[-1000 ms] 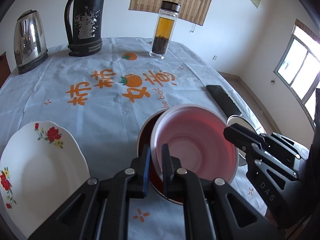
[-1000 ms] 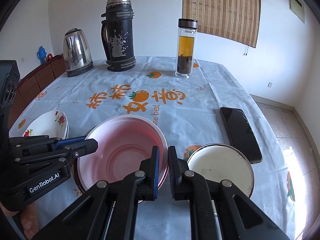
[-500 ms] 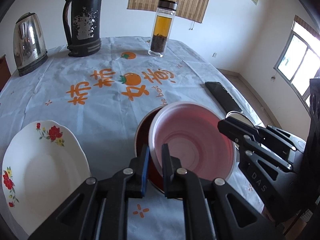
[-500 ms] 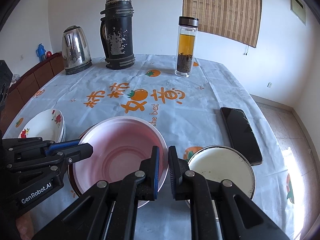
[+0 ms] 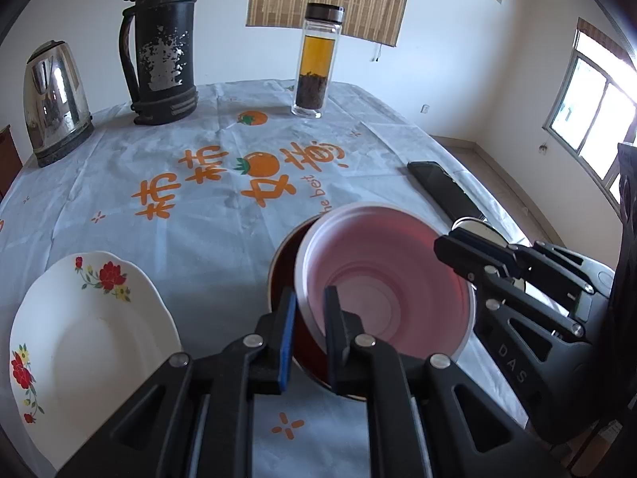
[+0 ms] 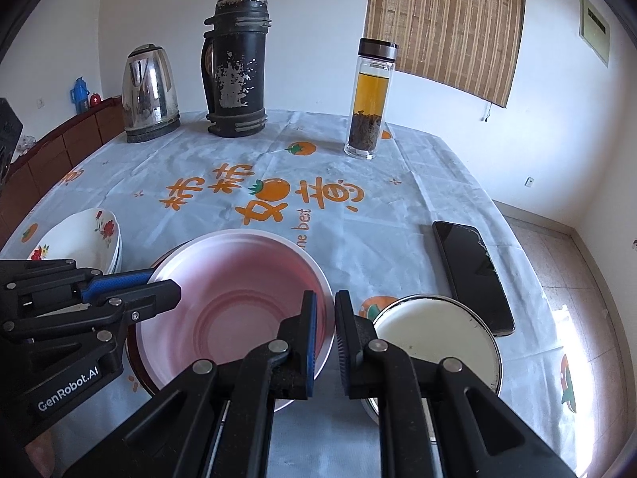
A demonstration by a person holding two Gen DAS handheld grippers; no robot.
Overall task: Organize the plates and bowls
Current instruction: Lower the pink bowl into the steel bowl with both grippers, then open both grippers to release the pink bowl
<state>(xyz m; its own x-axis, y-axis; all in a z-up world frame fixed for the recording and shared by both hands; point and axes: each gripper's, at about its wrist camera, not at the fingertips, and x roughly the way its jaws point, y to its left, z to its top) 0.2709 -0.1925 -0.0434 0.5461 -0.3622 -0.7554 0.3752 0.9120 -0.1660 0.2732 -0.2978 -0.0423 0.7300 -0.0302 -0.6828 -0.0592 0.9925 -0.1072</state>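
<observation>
Pink bowl held from two sides above the dark bowl

The pink bowl (image 5: 386, 279) sits tilted in the dark bowl (image 5: 284, 279) on the table (image 5: 199, 215); the left gripper (image 5: 309, 310) clamps its near rim, the right gripper (image 6: 325, 318) its opposite rim.

The tabletop (image 5: 119, 167) wears a pale grey-white cloth printed with orange characters and persimmons. A pink bowl (image 5: 382, 283) sits in a dark red-brown bowl (image 5: 282, 271). The white plate (image 5: 79, 330) bears red flowers. The round dish (image 6: 434, 330) is cream inside with a metal rim.
</observation>
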